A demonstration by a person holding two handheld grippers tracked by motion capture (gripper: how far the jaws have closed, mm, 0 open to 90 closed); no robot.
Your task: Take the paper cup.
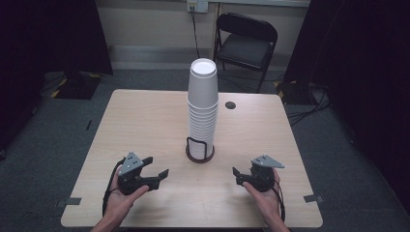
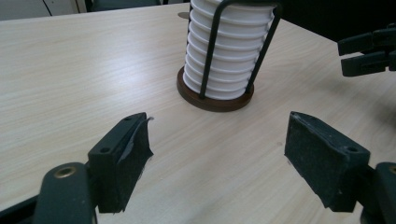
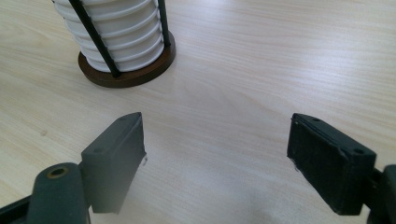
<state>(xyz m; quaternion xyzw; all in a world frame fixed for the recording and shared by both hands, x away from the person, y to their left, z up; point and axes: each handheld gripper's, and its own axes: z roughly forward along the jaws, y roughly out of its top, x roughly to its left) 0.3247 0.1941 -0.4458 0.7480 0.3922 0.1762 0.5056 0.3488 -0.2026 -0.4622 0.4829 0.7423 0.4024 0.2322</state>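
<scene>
Both tongs, left (image 1: 155,173) and right (image 1: 240,175), gape wide, empty, flanking the cup stack (image 1: 202,111)

Cup stack (image 2: 227,44) — top cut off by both gripper views' upper edges — holder base (image 3: 126,74) partly hidden

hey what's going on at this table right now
A person sits at a wooden table with a gripper in each hand. A tall stack of white paper cups stands upside down in a dark wire holder at the middle. The left gripper and right gripper rest near the table's front edge on either side of it, jaws open, holding nothing. The cups are untouched.
</scene>
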